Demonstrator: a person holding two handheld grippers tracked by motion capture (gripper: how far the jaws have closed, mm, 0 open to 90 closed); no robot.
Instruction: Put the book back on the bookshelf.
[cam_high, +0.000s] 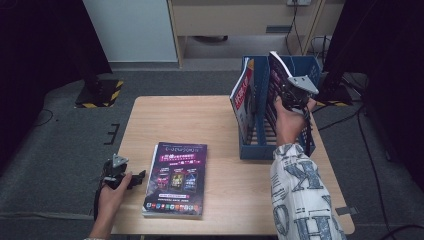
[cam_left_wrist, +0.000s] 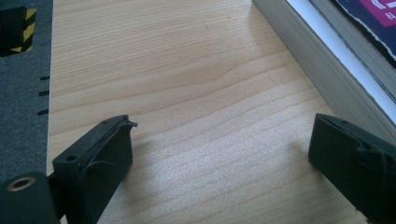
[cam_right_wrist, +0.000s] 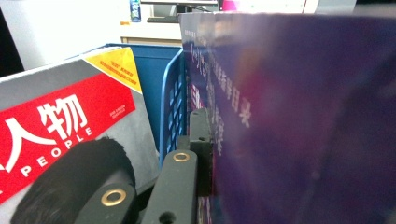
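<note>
A purple magazine (cam_high: 276, 70) stands upright in the blue slotted file rack (cam_high: 260, 150) at the table's back right. My right gripper (cam_high: 288, 95) is shut on its near edge, above the rack. In the right gripper view the purple magazine (cam_right_wrist: 303, 116) hides one jaw; the other presses its left face at my right gripper (cam_right_wrist: 208, 140). A red-and-grey magazine (cam_high: 243, 95) leans in the slot to the left, and its red cover (cam_right_wrist: 60, 121) reads "PEOPLE". My left gripper (cam_high: 138, 177) rests open on the table beside a flat stack of purple-covered magazines (cam_high: 175, 177), with nothing between its jaws (cam_left_wrist: 224, 140).
The wooden table (cam_high: 190, 120) has bare room between the stack and the rack. The stack's page edges (cam_left_wrist: 327, 60) lie just right of my left gripper. Grey carpet and a black stand with hazard tape (cam_high: 100, 92) lie off the table's left side.
</note>
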